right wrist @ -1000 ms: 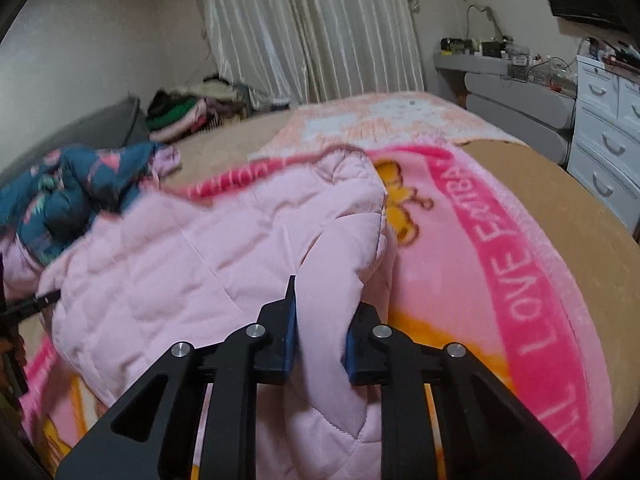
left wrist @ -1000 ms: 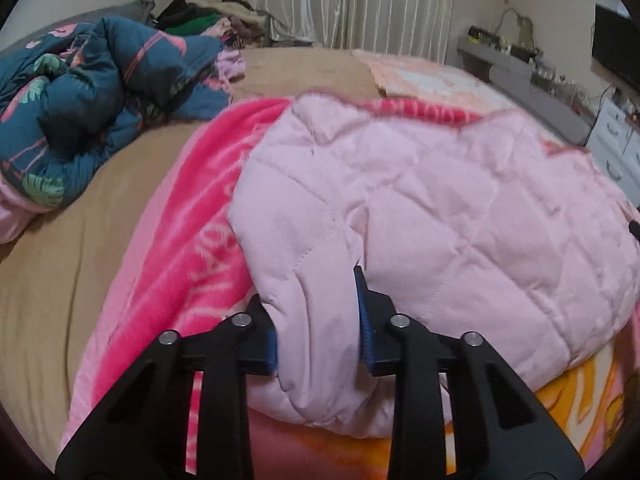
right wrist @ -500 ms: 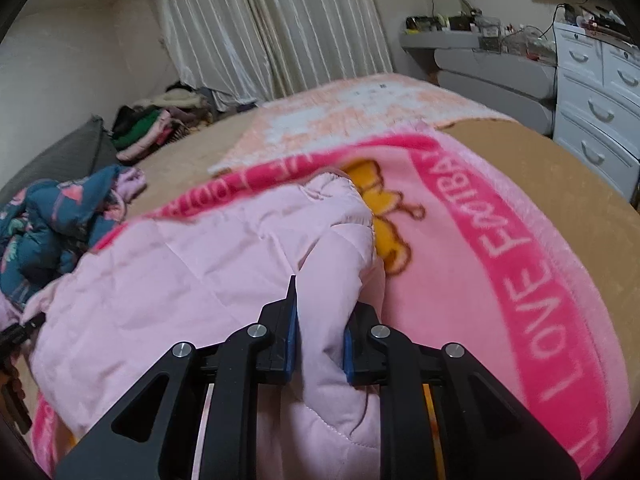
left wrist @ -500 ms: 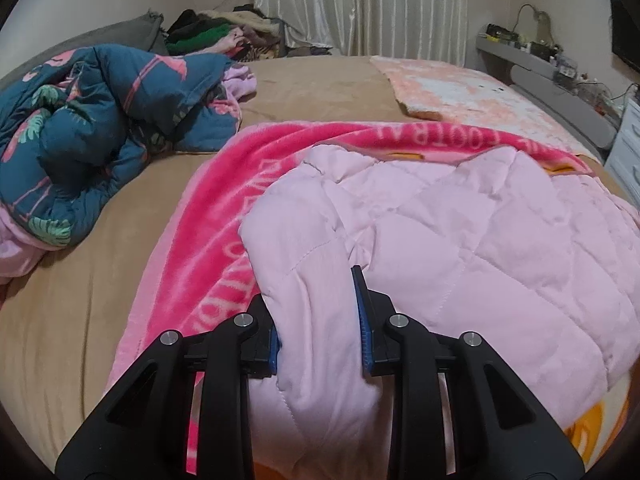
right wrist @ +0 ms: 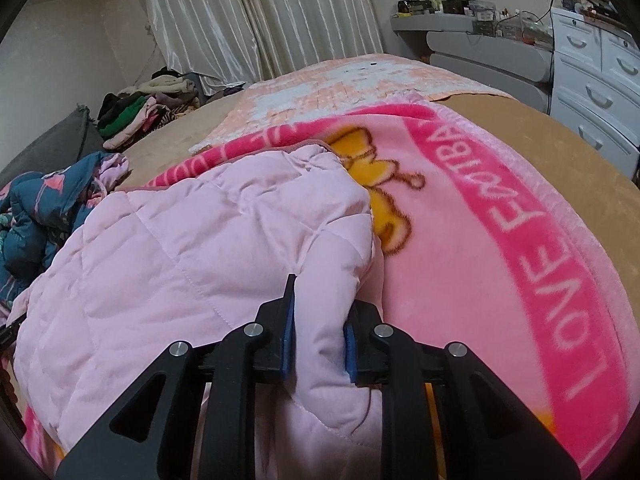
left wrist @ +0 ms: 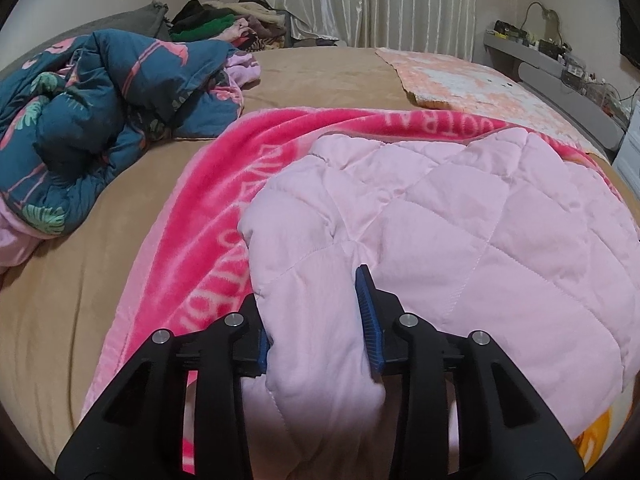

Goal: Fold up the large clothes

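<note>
A pale pink quilted jacket (left wrist: 460,232) lies on a bright pink fleece blanket (left wrist: 208,216) on the bed. My left gripper (left wrist: 316,320) is shut on the jacket's near left edge, with a thick fold of fabric between its blue pads. In the right wrist view the same jacket (right wrist: 192,248) fills the left half. My right gripper (right wrist: 318,316) is shut on the jacket's near right edge, next to the blanket's yellow figure and pink border (right wrist: 500,240).
A crumpled dark blue floral duvet (left wrist: 88,120) sits at the left on the tan bedsheet (left wrist: 60,304). A peach patterned cloth (left wrist: 472,84) lies at the far right. Piled clothes (left wrist: 224,24) and curtains stand behind. White drawers (right wrist: 592,80) and a grey shelf stand to the right.
Both grippers have kept their hold on the jacket's near edge and drawn back toward the near side. The jacket has slid down the blanket, and more blanket and bed show beyond it.
</note>
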The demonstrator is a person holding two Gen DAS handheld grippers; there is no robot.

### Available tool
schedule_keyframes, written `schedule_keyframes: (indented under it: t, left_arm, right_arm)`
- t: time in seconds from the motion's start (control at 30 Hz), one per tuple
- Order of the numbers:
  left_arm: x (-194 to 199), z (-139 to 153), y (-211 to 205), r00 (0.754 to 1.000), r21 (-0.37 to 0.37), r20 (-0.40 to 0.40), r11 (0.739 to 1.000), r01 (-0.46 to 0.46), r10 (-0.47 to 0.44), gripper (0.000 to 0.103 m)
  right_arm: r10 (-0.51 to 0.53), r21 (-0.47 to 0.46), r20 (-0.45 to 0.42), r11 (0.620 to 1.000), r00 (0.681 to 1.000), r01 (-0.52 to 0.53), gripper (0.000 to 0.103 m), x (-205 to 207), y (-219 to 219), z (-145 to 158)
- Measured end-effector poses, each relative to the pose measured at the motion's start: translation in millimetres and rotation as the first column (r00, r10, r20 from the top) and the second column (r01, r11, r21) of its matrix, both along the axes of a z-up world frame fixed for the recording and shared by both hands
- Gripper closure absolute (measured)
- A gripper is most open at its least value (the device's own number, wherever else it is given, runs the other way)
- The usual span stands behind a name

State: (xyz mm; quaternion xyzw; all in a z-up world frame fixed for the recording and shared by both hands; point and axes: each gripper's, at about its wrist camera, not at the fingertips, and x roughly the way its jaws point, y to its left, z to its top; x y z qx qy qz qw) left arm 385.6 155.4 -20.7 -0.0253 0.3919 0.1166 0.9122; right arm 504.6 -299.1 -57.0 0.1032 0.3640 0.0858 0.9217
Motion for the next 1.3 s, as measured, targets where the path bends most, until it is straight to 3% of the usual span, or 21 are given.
schedule_keyframes:
  t: [0.2, 0.3, 0.5, 0.57, 0.63, 0.67, 0.73, 0.87, 1.3]
  left_arm:
    - [-10.1, -1.0, 3.5, 1.0, -0.001, 0.005, 1.0, -0.02, 0.02, 0.061]
    - [-17.0, 2.4, 3.1, 1.0, 0.001, 0.009, 1.0, -0.028, 0.028, 0.054]
    - [-33.3, 13.6, -1.4, 0.999, -0.007, 0.027, 1.0, -0.021, 0.021, 0.044]
    - [-39.2, 17.3, -2.7, 0.999, -0.009, 0.036, 1.0, -0.02, 0.02, 0.043]
    - [-46.2, 21.8, -4.4, 0.999, -0.014, 0.051, 1.0, -0.016, 0.017, 0.031]
    - [-49.6, 24.1, -5.4, 0.998, -0.014, 0.059, 1.0, -0.014, 0.015, 0.03]
    - [-58.3, 29.9, -8.5, 0.997, -0.018, 0.078, 1.0, -0.009, 0.011, 0.025]
    - [-69.9, 38.8, -12.6, 0.995, -0.036, 0.1, 0.999, -0.003, 0.007, 0.01]
    - [-110.9, 65.1, -27.1, 0.989, -0.038, 0.15, 0.999, 0.015, -0.009, 0.009]
  right_arm:
    - [-0.009, 0.007, -0.023, 1.0, 1.0, 0.009, 0.079, -4.1, -2.5, 1.5]
    - [-0.022, -0.003, -0.028, 1.0, 0.999, 0.022, 0.072, -9.7, -3.7, 4.4]
    - [-0.041, 0.007, -0.02, 0.999, 0.999, 0.041, 0.042, -29.2, -12.8, 12.7]
    - [-0.043, 0.003, -0.003, 0.999, 0.999, 0.043, 0.027, -38.6, -14.4, 18.6]
    - [-0.04, 0.009, 0.024, 0.999, 0.999, 0.04, 0.022, -50.7, -15.6, 27.0]
    - [-0.038, 0.012, 0.038, 0.999, 0.999, 0.038, 0.015, -55.8, -16.2, 31.1]
    - [-0.038, 0.015, 0.076, 0.999, 0.996, 0.037, 0.009, -68.7, -17.7, 41.4]
    - [-0.019, 0.029, 0.121, 0.999, 0.992, 0.016, 0.005, -86.8, -17.9, 60.1]
    - [0.027, 0.049, 0.206, 0.998, 0.978, -0.038, 0.005, -142.9, -13.7, 100.7]
